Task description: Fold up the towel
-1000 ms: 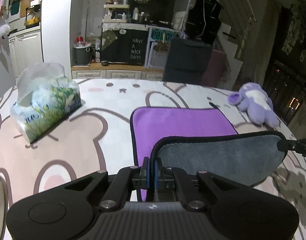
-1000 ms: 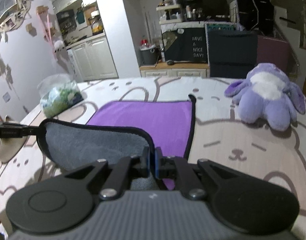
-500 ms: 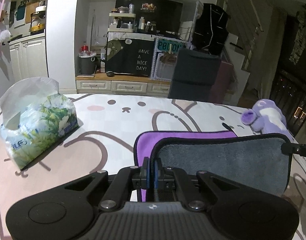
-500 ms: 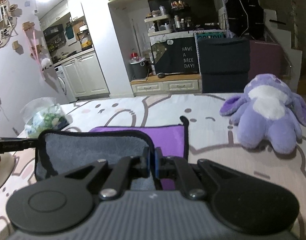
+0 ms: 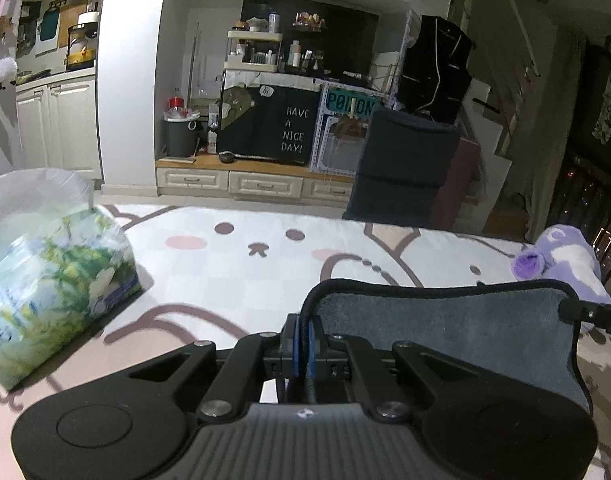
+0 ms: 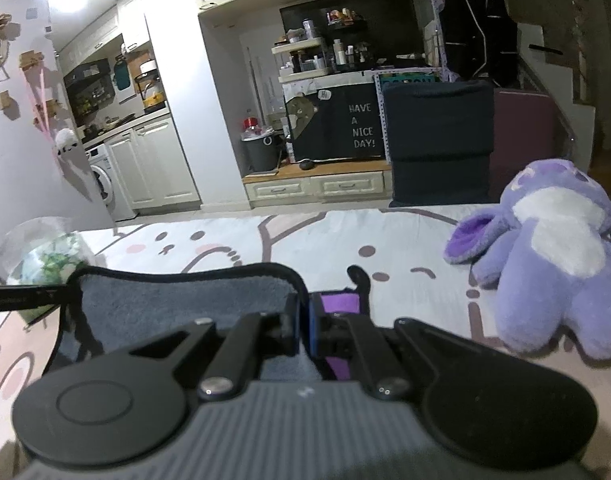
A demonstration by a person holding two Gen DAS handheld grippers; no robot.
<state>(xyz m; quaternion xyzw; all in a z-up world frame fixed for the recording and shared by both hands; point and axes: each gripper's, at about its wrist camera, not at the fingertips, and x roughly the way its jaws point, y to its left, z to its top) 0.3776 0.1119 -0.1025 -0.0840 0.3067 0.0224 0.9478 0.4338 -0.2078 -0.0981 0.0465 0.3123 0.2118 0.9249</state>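
Observation:
The towel (image 5: 445,328) is purple on one face and grey on the other, with black piping. My left gripper (image 5: 303,336) is shut on its near left corner. My right gripper (image 6: 303,316) is shut on its near right corner. The held edge stands lifted and stretched between them, grey side (image 6: 177,304) toward both cameras. A strip of the purple face (image 6: 339,304) shows past the right fingers. The right gripper's tip (image 5: 597,316) shows at the right of the left wrist view, and the left gripper's tip (image 6: 21,300) shows at the left of the right wrist view.
The towel lies on a table with a pink and white bear-print cloth (image 5: 245,264). A tissue pack (image 5: 49,288) sits at the left. A purple plush toy (image 6: 553,256) sits at the right. Kitchen cabinets (image 6: 153,164) and a dark chair (image 5: 401,172) stand beyond the far edge.
Both grippers have carried the held edge forward over the towel. The purple face, broadly visible a second ago, is now almost covered by the grey side.

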